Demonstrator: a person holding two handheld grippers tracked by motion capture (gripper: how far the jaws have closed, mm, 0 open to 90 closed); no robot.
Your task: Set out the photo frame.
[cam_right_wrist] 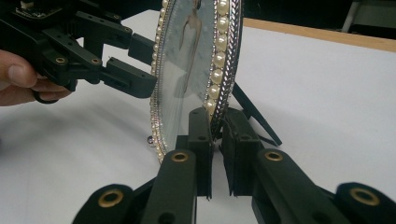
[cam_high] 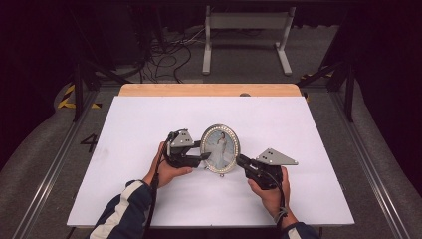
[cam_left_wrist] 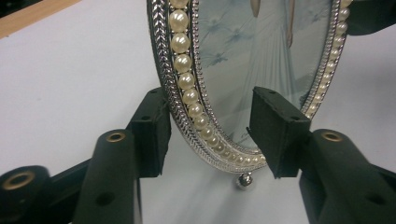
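While upright on the white table [cam_high: 149, 124], oval frame [cam_high: 220, 148] between right jaws, left jaws apart.

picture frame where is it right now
The picture frame stands upright near the middle of the white table in the high view, between the left hand-held gripper and right hand-held gripper.

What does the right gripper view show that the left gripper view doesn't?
Right gripper view: the right hand-held gripper shut on the oval photo frame at its pearl rim, the frame's back stand behind it, and the left hand-held gripper with a person's fingers.

Left gripper view: the left hand-held gripper from behind, jaws open astride the frame's lower edge, plus the small ball foot.

Both: the frame, the photo in it, the white table top and its wooden edge.
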